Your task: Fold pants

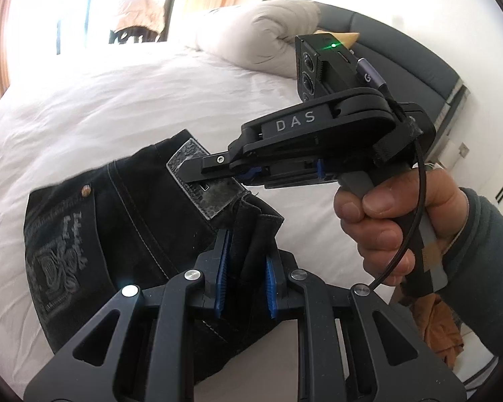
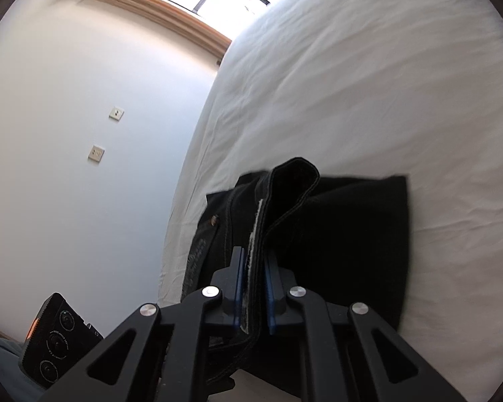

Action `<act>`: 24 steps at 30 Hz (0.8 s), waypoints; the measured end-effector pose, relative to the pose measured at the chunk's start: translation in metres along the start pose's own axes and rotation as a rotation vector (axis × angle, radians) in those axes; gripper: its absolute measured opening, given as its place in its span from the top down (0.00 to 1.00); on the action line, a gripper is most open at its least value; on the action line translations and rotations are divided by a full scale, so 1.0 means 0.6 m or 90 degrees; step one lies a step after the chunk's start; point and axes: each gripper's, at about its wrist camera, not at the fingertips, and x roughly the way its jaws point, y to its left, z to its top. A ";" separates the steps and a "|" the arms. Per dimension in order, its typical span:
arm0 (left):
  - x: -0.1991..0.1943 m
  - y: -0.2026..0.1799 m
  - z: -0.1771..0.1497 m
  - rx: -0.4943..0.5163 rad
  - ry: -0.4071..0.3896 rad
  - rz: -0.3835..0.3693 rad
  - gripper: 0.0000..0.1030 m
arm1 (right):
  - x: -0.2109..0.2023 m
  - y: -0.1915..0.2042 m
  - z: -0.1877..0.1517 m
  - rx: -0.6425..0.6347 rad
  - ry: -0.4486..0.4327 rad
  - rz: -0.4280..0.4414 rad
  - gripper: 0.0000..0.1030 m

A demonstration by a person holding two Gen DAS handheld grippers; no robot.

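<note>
A: Where are the pants (image 1: 124, 221) rn?

B: On the white bed (image 1: 144, 100), near its edge, already bunched into a short dark stack. Waistband end w/ the leather patch (image 1: 201, 174) is lifted off the sheet; rest lies flat below it.

A: Left gripper (image 1: 244, 281)?

B: Nearly closed, blue pads pinching a thick bunch of denim just beside the patch. Firm hold afaict.

A: Right gripper (image 2: 253, 296)?

B: Same, narrow gap, clamped on the waistband edge right at the patch; you can see the patch's frayed white edge between its pads in the right wrist view. From the left wrist view it reaches in over the patch, w/ the person's hand (image 1: 382, 221) on the grip.

A: So which step?

B: My guess: mid-fold, both holding the waistband end raised, about to carry it over the rest of the stack. Probably one of the last folds, given how compact it is.

A: Next move needs?

B: Both moving together, keeping the edge taut between them, then laying it down square on the flat part before letting go. Thick denim, so it may spring back; prob. needs a press. Also, pants sit near the bed edge, so don't drag them off.
</note>
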 end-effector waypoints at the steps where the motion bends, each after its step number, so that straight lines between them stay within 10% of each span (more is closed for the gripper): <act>1: 0.005 -0.009 0.003 0.007 -0.002 -0.004 0.83 | -0.007 -0.001 0.001 0.000 -0.007 -0.002 0.88; 24: 0.174 -0.013 -0.073 0.029 0.116 -0.025 0.79 | 0.018 -0.140 -0.059 0.136 -0.042 -0.063 0.79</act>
